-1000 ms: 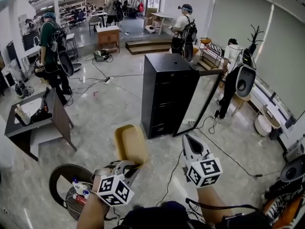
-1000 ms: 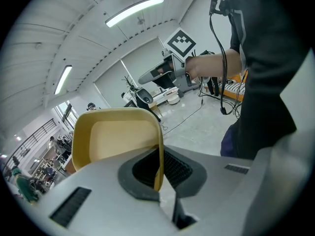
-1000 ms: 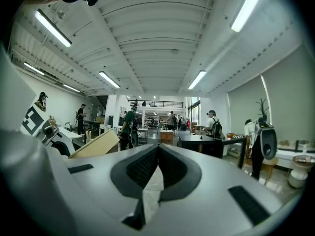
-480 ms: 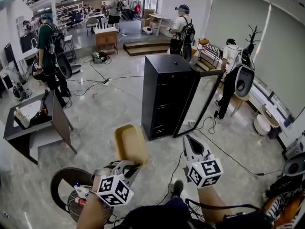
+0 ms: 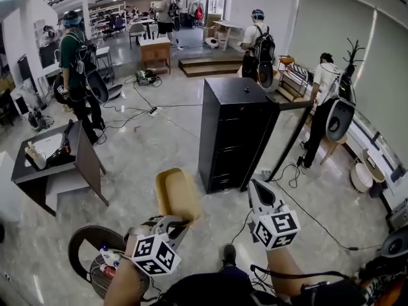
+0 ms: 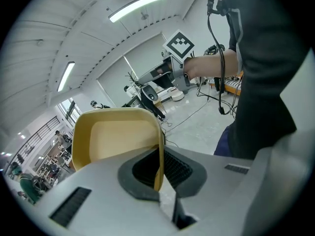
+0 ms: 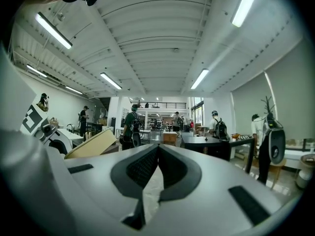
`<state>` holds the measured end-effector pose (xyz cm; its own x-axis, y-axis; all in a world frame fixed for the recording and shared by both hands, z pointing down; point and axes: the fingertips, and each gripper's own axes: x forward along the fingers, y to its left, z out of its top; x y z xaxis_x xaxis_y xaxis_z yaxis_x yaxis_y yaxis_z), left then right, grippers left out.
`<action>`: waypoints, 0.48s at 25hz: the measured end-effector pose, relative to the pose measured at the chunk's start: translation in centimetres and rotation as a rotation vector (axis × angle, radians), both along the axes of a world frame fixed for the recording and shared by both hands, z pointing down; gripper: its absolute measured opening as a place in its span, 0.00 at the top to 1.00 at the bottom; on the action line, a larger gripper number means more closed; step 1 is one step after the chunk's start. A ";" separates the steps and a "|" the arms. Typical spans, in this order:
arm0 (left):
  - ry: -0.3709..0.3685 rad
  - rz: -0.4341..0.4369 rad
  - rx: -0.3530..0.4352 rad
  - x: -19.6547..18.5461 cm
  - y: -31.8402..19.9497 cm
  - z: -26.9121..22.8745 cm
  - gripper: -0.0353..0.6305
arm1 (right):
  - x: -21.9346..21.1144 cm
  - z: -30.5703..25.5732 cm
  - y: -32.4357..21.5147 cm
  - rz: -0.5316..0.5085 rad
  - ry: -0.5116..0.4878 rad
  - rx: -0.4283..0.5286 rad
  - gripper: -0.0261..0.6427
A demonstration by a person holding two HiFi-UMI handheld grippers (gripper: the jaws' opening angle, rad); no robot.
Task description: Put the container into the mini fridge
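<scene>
Gripping the container (image 5: 175, 193) by its near rim, the left gripper (image 5: 180, 220) has its jaws closed hard on the thin yellow wall. In the left gripper view that wall stands edge-on between the two dark pads (image 6: 172, 168) of the left gripper (image 6: 159, 177), which press on it from either side, and the rest of the container (image 6: 115, 136) rises beyond them with its hollow side facing the camera. The container is a shallow yellow tray with rounded corners. It is held tilted in the air above the floor (image 5: 146, 145), well short of the fridge (image 5: 233, 132) and to the lower left of it in the head view. The right gripper (image 5: 257, 187) is held beside the left one and apart from the container. In its own view the right gripper (image 7: 157, 154) has its jaws shut together, pad against pad, with nothing between them. The fridge is a black upright box standing on the pale stone floor, and its door (image 5: 293, 139) is swung wide open on the right side. The right gripper view shows the fridge (image 7: 216, 146) ahead at some distance, with the door edge beside it. A dark table (image 5: 51, 161) stands well off to the left. A person (image 5: 76, 62) in a green shirt stands beyond it, and black cables (image 5: 137, 110) trail across the floor between them and the fridge.
</scene>
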<state>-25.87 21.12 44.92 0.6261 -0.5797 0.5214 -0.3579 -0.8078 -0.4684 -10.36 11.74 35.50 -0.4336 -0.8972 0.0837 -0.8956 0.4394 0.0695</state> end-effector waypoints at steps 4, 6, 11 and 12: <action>-0.011 -0.021 -0.002 0.9 -1.9 0.0 0.93 | 0.3 -0.3 -2.3 -0.037 0.003 0.010 0.94; -0.013 -0.028 -0.005 1.7 -3.0 0.1 0.93 | 0.7 -0.2 -3.6 -0.048 0.002 0.009 0.94; -0.027 -0.032 -0.021 3.7 -5.9 0.2 0.93 | 2.4 -0.1 -6.9 -0.061 -0.015 0.001 0.94; -0.030 -0.034 -0.024 4.0 -6.5 0.3 0.93 | 2.8 -0.1 -7.5 -0.063 -0.016 0.002 0.94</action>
<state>-21.86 14.64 45.21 0.5902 -0.5873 0.5538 -0.3711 -0.8067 -0.4599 -7.58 4.21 35.41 -0.4902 -0.8685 0.0742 -0.8674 0.4944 0.0560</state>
